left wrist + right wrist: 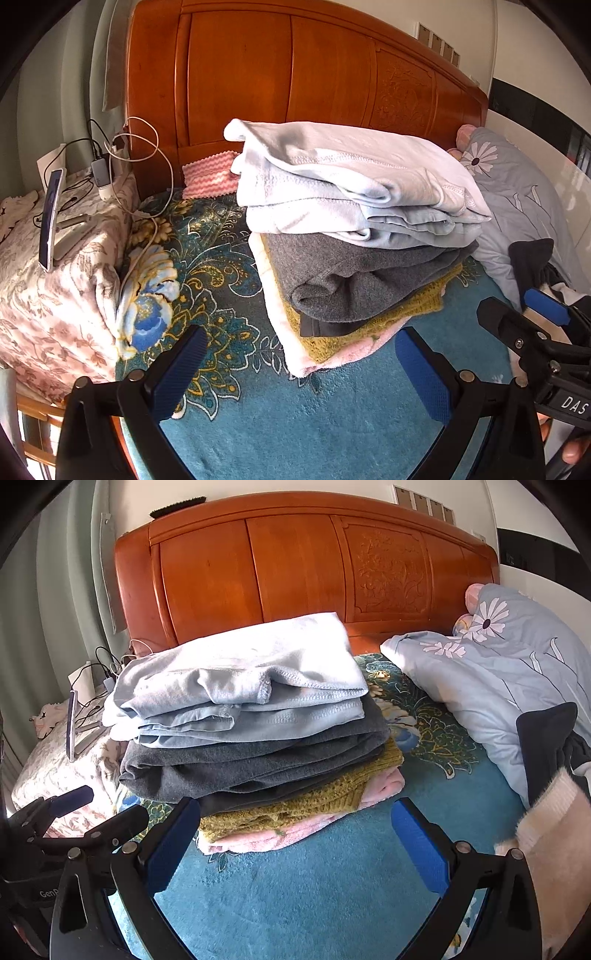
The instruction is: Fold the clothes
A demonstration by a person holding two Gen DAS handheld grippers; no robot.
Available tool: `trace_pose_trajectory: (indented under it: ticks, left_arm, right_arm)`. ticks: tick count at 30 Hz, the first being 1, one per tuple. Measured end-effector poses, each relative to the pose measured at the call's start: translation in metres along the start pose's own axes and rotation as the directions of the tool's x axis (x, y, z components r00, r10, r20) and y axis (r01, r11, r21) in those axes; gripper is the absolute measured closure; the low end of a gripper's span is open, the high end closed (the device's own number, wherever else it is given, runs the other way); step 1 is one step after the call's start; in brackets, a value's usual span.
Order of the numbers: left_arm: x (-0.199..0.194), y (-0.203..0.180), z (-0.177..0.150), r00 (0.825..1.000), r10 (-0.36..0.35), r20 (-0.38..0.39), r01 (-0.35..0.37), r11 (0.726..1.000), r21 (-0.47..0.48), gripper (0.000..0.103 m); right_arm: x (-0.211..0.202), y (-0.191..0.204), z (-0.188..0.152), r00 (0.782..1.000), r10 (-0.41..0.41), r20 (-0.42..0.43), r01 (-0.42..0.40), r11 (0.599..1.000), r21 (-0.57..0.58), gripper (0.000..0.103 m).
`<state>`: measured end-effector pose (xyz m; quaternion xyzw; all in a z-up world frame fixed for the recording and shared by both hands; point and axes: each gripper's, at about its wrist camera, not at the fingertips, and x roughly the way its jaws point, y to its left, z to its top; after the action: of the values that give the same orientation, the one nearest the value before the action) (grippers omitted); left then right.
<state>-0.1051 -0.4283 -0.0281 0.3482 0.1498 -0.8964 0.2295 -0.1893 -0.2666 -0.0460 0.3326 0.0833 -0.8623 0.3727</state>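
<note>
A stack of folded clothes lies on the teal floral blanket. From top to bottom it is light blue, dark grey, mustard knit and pink. My left gripper is open just in front of the stack's near edge, with nothing between its blue pads. My right gripper is wide open at the stack's front right corner, also holding nothing. Each gripper shows in the other's view: the right gripper, the left gripper.
An orange wooden headboard stands behind the stack. On the left is a bedside table under a floral cloth, with a phone and cables. On the right lie a grey-blue flowered quilt, a dark garment and cream fuzzy fabric.
</note>
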Motion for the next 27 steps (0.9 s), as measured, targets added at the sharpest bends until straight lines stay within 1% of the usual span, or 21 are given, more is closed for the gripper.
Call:
trace_pose_trajectory:
  ticks: [7, 12, 17, 27]
  left_arm:
    - [0.000, 0.001, -0.003, 1.000, 0.002, 0.000, -0.002, 1.000, -0.003, 0.000]
    - [0.004, 0.006, -0.002, 1.000, -0.020, -0.022, 0.018, 0.998, -0.054, 0.000]
    - [0.003, 0.006, -0.001, 1.000, -0.004, -0.010, 0.003, 0.999, -0.051, 0.000]
    - [0.005, 0.007, -0.001, 1.000, -0.003, -0.019, 0.002, 0.998, -0.067, 0.000]
  right_arm:
    - [0.000, 0.003, -0.003, 1.000, 0.001, 0.003, -0.001, 1.000, -0.023, 0.000]
    - [0.001, 0.005, -0.004, 1.000, 0.004, 0.002, -0.004, 1.000, -0.022, 0.000]
    - [0.002, 0.009, -0.005, 1.000, 0.011, -0.003, -0.011, 1.000, -0.029, 0.000]
    - [0.002, 0.012, -0.004, 1.000, 0.020, -0.008, -0.020, 0.999, -0.032, 0.000]
